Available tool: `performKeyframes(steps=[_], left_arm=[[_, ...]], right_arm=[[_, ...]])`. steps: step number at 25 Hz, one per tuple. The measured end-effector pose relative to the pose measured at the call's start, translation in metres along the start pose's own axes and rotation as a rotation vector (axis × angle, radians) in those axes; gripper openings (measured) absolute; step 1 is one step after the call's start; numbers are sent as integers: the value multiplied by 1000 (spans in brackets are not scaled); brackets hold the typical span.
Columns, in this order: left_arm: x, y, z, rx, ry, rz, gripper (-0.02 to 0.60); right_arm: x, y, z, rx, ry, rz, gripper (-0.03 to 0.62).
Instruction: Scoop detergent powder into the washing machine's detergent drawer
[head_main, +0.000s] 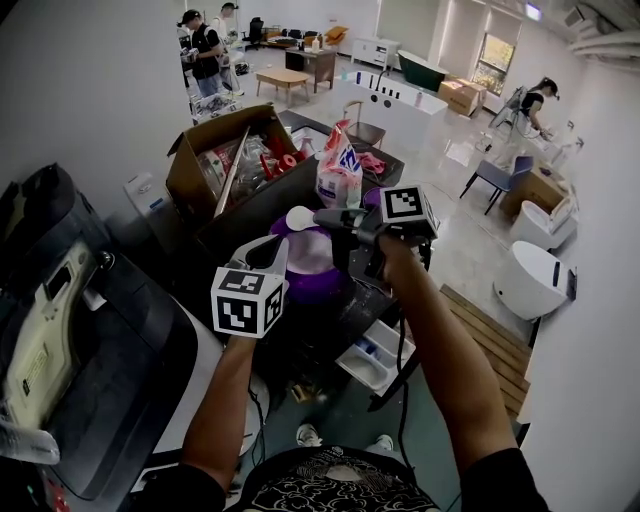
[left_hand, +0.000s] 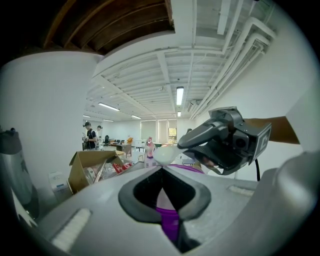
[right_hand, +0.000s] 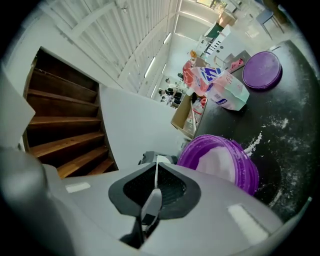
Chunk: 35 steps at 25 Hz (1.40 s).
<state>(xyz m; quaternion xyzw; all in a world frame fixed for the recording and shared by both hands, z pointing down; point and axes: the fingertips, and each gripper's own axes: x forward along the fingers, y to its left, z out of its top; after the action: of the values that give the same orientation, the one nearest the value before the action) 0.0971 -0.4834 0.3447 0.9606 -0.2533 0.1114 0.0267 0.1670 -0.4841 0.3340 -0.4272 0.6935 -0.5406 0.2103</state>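
**Spoon poised over the open tub, drawer waiting below**

The white detergent powder (right_hand: 219, 161) is lying in the round purple plastic tub (head_main: 322, 268), which is standing uncovered near the near edge of the black desk (right_hand: 292, 112). A white plastic spoon (head_main: 300, 218) is hanging just above the tub's mouth. Whether its bowl is carrying powder is not clear from any view.

The right gripper (right_hand: 152, 196) is pinching the spoon's thin handle, its jaws pressed together on it. The left gripper (left_hand: 166, 197) is clamping the tub's purple wall between closed jaws, bracing the tub at its left rim.

The white detergent drawer (head_main: 376, 356) is sticking out, pulled open, below the desk's near edge and well apart from the spoon. Its compartments are too small in the head view to tell whether any powder is lying in them.

So the opening work is looking done: lid off, tub steadied, spoon in hand. The carry down to the drawer and the tipping appear to be what is left.

Farther back, a flat purple lid (right_hand: 262, 70) is lying toward the far edge of the desk, with a pink-and-white detergent bag (right_hand: 216, 86) beside it and an open brown cardboard box (head_main: 222, 158) towards the far left corner. A trail of spilled powder (right_hand: 252, 144) is dusting the desk beside the tub.
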Motion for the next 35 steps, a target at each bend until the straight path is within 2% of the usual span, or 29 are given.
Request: performKeyframes(steps=[6, 16, 28, 35], left_arm=[[1, -11, 2, 3, 4, 54, 0], [-1, -40, 4, -11, 17, 180, 0], [-14, -80, -8, -28, 15, 303, 0], [-24, -110, -21, -42, 32, 359, 0]], right_arm=[[-15, 4, 6, 0, 13, 45, 38], [-40, -1, 5, 15, 100, 121, 38], [-71, 0, -10, -4, 193, 196, 38], [-95, -9, -27, 21, 237, 235, 38]])
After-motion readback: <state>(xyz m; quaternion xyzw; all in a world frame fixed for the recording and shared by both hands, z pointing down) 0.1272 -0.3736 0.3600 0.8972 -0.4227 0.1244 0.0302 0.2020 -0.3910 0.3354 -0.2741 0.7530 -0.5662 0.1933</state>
